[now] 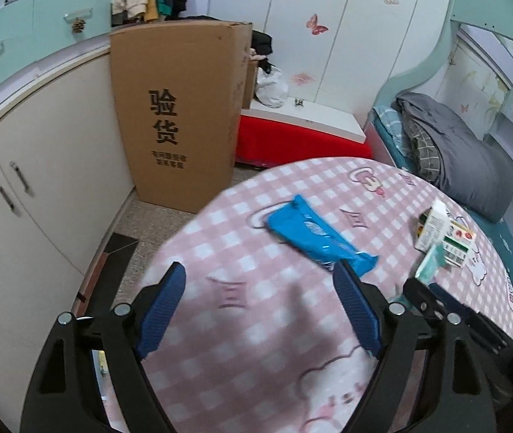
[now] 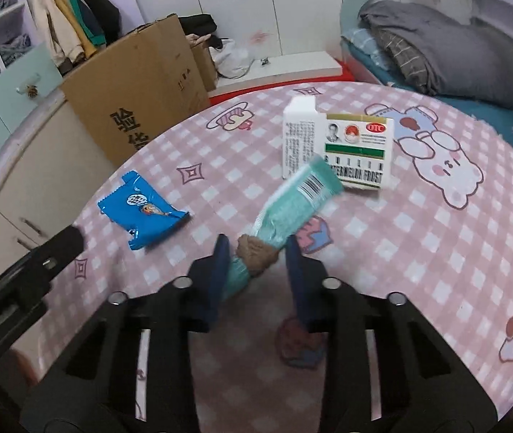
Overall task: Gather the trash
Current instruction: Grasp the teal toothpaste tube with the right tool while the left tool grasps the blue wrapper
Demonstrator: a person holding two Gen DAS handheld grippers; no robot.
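A blue snack wrapper [image 1: 314,232] lies on the pink checked table [image 1: 249,324], just beyond my open, empty left gripper [image 1: 260,281]. It also shows in the right wrist view [image 2: 144,213]. A teal wrapper [image 2: 292,202] with a brown end lies between the fingers of my right gripper [image 2: 256,252]; the jaws stand partly open around it, with a gap on the right side. A white and green medicine box [image 2: 339,148] lies beyond it; it also shows in the left wrist view [image 1: 444,232].
A tall cardboard box [image 1: 180,115] stands on the floor past the table's far left edge, next to white cabinets [image 1: 40,187]. A bed with a grey blanket [image 1: 455,155] is at the right. My right gripper [image 1: 447,306] shows in the left wrist view.
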